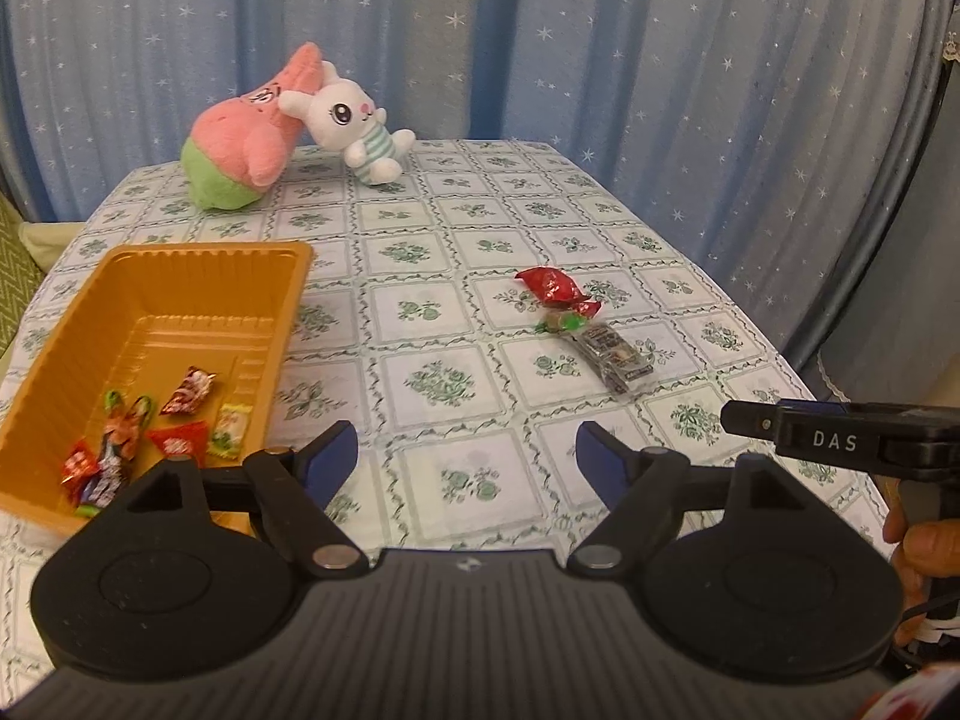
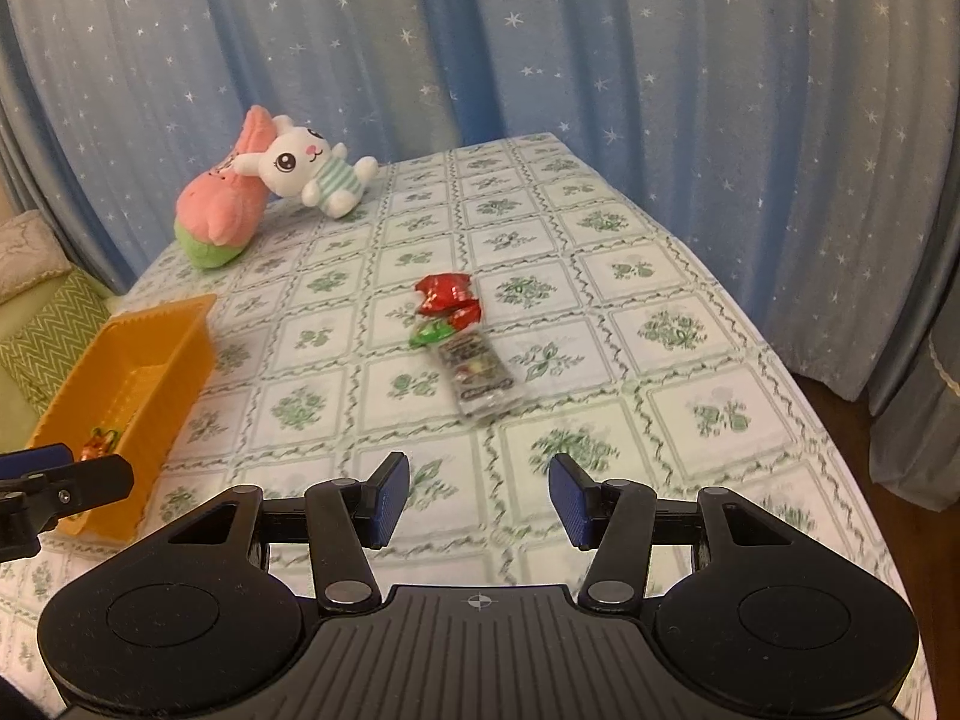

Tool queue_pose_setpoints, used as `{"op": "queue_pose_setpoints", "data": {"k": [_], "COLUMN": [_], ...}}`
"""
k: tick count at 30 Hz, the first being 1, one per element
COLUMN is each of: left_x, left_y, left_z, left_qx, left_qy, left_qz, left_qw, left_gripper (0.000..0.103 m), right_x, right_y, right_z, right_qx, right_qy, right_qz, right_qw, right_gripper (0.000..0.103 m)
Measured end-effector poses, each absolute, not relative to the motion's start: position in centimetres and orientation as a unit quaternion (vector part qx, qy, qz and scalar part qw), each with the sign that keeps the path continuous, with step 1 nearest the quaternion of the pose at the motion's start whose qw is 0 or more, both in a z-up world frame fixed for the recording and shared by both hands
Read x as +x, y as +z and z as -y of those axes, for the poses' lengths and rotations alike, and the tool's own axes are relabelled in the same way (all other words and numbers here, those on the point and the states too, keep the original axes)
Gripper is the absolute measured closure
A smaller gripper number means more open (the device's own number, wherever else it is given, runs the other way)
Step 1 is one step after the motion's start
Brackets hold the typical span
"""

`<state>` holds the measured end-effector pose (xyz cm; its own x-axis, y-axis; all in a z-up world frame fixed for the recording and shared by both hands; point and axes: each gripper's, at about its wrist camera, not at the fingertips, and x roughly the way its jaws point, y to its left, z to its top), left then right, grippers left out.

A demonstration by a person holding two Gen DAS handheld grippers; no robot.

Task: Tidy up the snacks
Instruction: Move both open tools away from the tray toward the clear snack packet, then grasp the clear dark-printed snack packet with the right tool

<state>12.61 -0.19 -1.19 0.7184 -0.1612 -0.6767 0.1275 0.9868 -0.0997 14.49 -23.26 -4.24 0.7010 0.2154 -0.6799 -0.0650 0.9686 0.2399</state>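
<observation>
An orange plastic tray (image 1: pixel 198 276) sits at the left of the table and holds several wrapped candies (image 1: pixel 186 391). It also shows in the right wrist view (image 2: pixel 150 348). A small pile of snacks lies mid-table: a red wrapper (image 1: pixel 552 287), a green candy (image 1: pixel 567 322) and a clear dark packet (image 1: pixel 615 354); the right wrist view shows the red wrapper (image 2: pixel 447 294), the green candy (image 2: pixel 432 333) and the packet (image 2: pixel 477 378). My left gripper (image 1: pixel 468 462) is open and empty, just right of the tray. My right gripper (image 2: pixel 480 498) is open and empty, a short way in front of the pile.
A pink and green plush (image 1: pixel 246 138) and a white bunny plush (image 1: pixel 354 117) lie at the table's far left. A green-patterned tablecloth (image 1: pixel 456 372) covers the table. Blue star curtains (image 1: pixel 600 48) hang behind. A cushioned seat (image 2: pixel 42 312) stands at the left.
</observation>
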Motion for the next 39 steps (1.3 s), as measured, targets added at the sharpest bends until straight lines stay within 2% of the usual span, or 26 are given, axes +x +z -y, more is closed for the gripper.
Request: {"op": "queue_pose_setpoints", "data": {"k": [21,31,33,34,35,39], "left_x": [20.6,22.3,22.6,22.7,22.9,23.7], "left_y": [-6.3,-8.1,-8.3,-8.4,-8.5,-8.7], "left_z": [1.4,1.2,1.3,1.3,1.4,1.9], "left_qx": [-0.031,-0.040,-0.042,-0.042,-0.041,-0.037], "left_qy": [-0.082,-0.087,-0.087,-0.087,-0.088,-0.096], "left_qz": [-0.385,-0.396,-0.397,-0.397,-0.397,-0.393], "left_qw": [0.919,0.913,0.913,0.913,0.913,0.914], "left_gripper": [0.025,0.025,0.025,0.025,0.025,0.026], "right_x": [25.7,28.3,28.3,28.2,28.2,27.9], "right_y": [-10.4,-12.8,-12.9,-12.9,-12.9,-12.7], "right_z": [21.4,20.4,20.1,19.9,19.9,20.2], "right_qx": [0.029,-0.007,-0.019,-0.030,-0.036,-0.033], "right_qy": [0.157,0.168,0.166,0.163,0.165,0.157], "right_qz": [-0.377,-0.394,-0.391,-0.388,-0.387,-0.388], "right_qw": [0.912,0.904,0.905,0.906,0.907,0.908], "right_gripper": [0.051,0.051,0.054,0.061,0.063,0.065]}}
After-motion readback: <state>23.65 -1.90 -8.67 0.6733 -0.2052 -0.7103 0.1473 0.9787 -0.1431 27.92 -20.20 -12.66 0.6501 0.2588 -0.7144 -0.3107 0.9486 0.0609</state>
